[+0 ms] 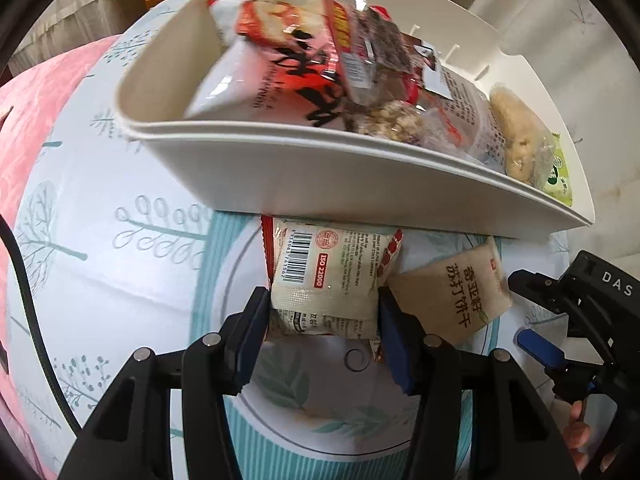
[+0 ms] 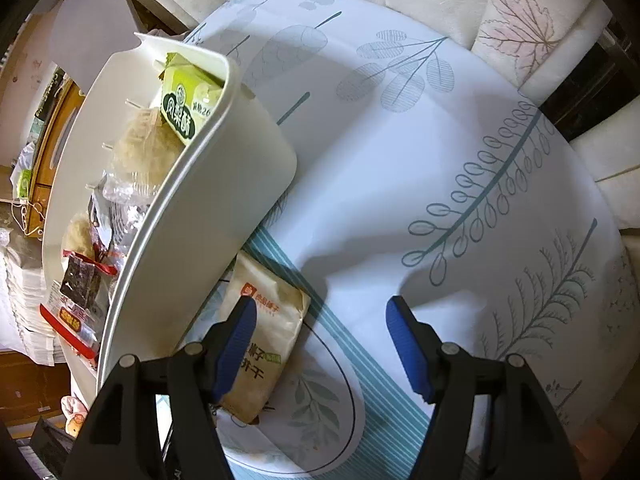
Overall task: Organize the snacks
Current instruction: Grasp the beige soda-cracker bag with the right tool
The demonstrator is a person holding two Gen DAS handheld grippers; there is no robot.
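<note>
The left hand-held gripper (image 1: 324,320) is clenched on a white snack packet (image 1: 326,276) printed with a barcode and a red ISO label; both blue pads (image 1: 256,334) press the packet's sides near its closer end, and the packet's long axis runs away from the camera, its far end tucked just under the front wall of the white organizer bin (image 1: 320,176). Just beside it on the right lies a beige cracker packet (image 1: 452,292), tilted, its near corner touching the right pad's side. The right hand-held gripper (image 2: 322,340) stands released, its jaws wide apart and gripping nothing; its left pad (image 2: 236,348) hovers over the same beige cracker packet (image 2: 262,344), though whether it touches cannot be told, while the right pad sits above bare cloth. In that view the cracker packet's long axis points up and away toward the bin (image 2: 224,208), one end close to the bin's base. The bin is crowded with snacks: a red and white bag (image 1: 272,80), a clear packet (image 1: 360,52), a green pineapple-cake box (image 2: 188,100). The worktop (image 2: 440,160), covered in a leaf-patterned cloth, offers broad open room to the right of the bin, up to its rounded edge; the space on the bin side is tight.
</note>
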